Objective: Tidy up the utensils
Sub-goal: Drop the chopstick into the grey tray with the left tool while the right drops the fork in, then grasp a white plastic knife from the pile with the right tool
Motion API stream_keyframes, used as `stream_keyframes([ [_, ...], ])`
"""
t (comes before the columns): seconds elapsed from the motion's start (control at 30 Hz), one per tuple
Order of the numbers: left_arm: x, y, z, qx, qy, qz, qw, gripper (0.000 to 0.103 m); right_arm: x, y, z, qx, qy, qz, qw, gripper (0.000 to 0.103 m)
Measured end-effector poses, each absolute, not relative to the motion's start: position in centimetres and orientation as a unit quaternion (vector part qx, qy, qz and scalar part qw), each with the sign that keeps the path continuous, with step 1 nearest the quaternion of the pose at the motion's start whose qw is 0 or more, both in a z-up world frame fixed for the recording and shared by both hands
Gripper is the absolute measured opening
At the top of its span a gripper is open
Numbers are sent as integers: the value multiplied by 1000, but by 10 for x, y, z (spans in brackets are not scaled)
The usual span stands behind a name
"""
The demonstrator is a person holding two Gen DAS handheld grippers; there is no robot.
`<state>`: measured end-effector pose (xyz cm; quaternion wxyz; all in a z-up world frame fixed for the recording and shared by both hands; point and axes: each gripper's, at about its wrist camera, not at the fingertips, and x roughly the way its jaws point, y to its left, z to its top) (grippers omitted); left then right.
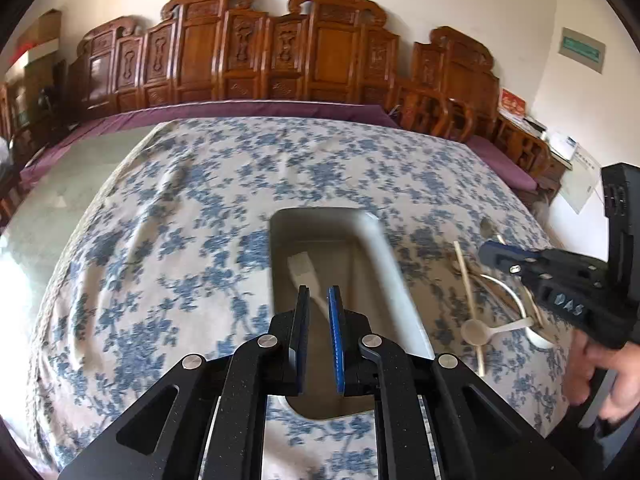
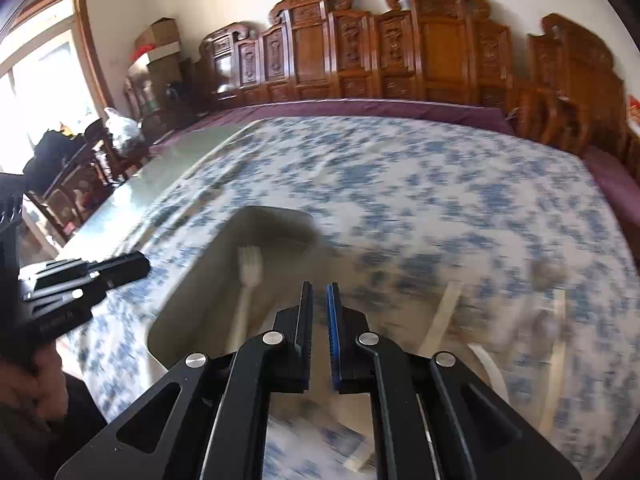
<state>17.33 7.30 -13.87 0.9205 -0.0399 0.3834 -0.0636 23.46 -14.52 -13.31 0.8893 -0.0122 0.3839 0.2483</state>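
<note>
Two grippers are in my hands, and both carry nothing. My left gripper (image 1: 319, 300) hangs over the near part of the beige tray (image 1: 382, 256), its fingers a small gap apart with nothing between them. My right gripper (image 2: 319, 298) hangs over the right edge of the same tray, its fingers also a little apart and empty. Inside the tray lies one white fork (image 2: 247, 280), the tines pointing away from me. To the right of the tray, on the blue flowered cloth (image 1: 160, 220), I see a chopstick (image 1: 470, 300), a small white spoon (image 1: 478, 330) and curved metal pieces, maybe other utensils; the right view is too blurred to name them. Carved wooden furniture (image 1: 280, 48) stands behind.
</note>
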Motion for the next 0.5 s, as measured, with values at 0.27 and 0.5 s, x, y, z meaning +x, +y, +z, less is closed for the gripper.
stream_keyframes([
  [0.27, 171, 39, -139, -26, 379, -94, 920, 9, 221, -219, -138, -38, 391, 207, 896, 22],
  [0.5, 166, 17, -146, -12, 384, -111, 916, 9, 216, -218, -182, -76, 425, 219, 875, 28],
])
